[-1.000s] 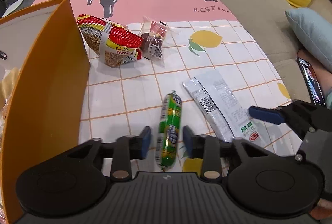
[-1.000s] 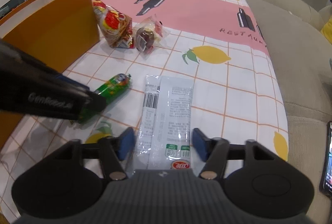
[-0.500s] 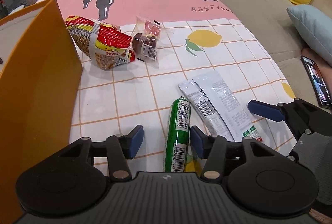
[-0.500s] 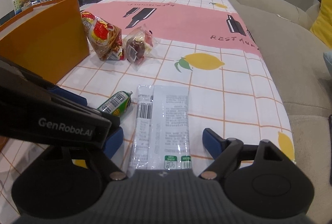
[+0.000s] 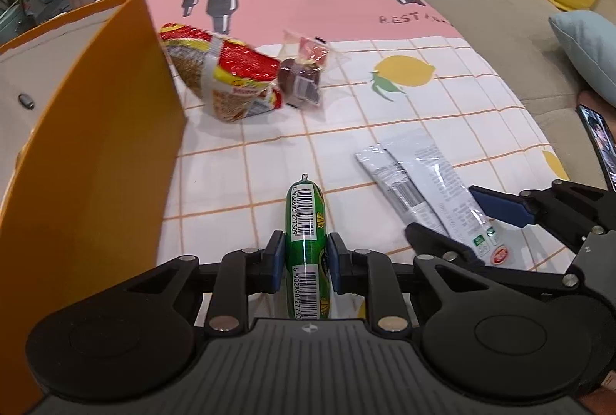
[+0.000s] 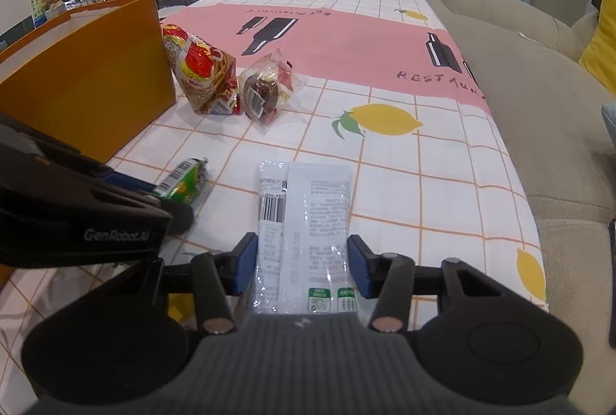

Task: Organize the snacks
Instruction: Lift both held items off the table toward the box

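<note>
Gripping the green plastic-wrapped sausage stick (image 5: pixel 307 222) between clenched left tool (image 5: pixel 306 263) pads, and the flat silver foil packet (image 6: pixel 304 218) in the just-closing right tool (image 6: pixel 304 266), lift both level off the tabletop (image 6: pixel 404 184) toward the orange box (image 6: pixel 88 76).

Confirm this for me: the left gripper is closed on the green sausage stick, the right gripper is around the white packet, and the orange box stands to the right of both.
One detail is wrong: the orange box stands to the left of both, as the left wrist view shows. The rest holds: the left gripper, whose jaws have just been closing, pinches the green sausage stick, and the right gripper, also closing, is around the white packet.
</note>
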Motion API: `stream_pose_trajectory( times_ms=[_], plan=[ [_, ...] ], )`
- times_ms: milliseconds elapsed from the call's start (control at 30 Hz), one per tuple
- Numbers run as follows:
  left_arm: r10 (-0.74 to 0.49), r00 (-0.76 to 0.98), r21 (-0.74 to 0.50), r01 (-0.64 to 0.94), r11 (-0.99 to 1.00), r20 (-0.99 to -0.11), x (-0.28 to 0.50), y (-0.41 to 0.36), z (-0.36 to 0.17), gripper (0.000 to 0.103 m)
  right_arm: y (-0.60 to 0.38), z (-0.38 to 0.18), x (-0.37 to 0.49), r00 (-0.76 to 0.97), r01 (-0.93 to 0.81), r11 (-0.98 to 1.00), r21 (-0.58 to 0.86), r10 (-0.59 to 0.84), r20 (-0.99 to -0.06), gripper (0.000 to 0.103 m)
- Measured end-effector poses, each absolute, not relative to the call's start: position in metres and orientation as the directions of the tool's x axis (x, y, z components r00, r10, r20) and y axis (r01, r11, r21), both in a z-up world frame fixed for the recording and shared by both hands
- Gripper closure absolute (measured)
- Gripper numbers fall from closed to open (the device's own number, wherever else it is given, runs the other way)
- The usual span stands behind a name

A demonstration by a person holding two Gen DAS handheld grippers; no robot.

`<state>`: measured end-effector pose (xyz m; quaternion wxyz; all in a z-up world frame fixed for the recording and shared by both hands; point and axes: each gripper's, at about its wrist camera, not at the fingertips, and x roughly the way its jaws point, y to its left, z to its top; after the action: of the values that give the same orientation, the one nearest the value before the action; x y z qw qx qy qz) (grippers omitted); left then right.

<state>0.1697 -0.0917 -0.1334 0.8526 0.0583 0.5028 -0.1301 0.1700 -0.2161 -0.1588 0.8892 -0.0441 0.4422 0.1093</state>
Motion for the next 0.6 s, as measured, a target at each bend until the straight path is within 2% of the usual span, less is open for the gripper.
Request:
stream_pose_trajectory(
  times_ms=[400,600],
  plan=[
    [-0.172,0.442,-0.091,0.198,0.976,-0.881,0.149,-0.074,-0.13,0.078,-0.222,-0.147,0.172,0.465,-0.172,0.982,0.078,0.151,-0.873,0.057],
    [-0.219,0.459,-0.158,0.167,0.973,-0.861,0.138,-0.063,-0.112,0.078,-0.226,-0.133,0.159,0.447,-0.138,0.98,0.141,0.189,-0.874,0.058]
  ],
)
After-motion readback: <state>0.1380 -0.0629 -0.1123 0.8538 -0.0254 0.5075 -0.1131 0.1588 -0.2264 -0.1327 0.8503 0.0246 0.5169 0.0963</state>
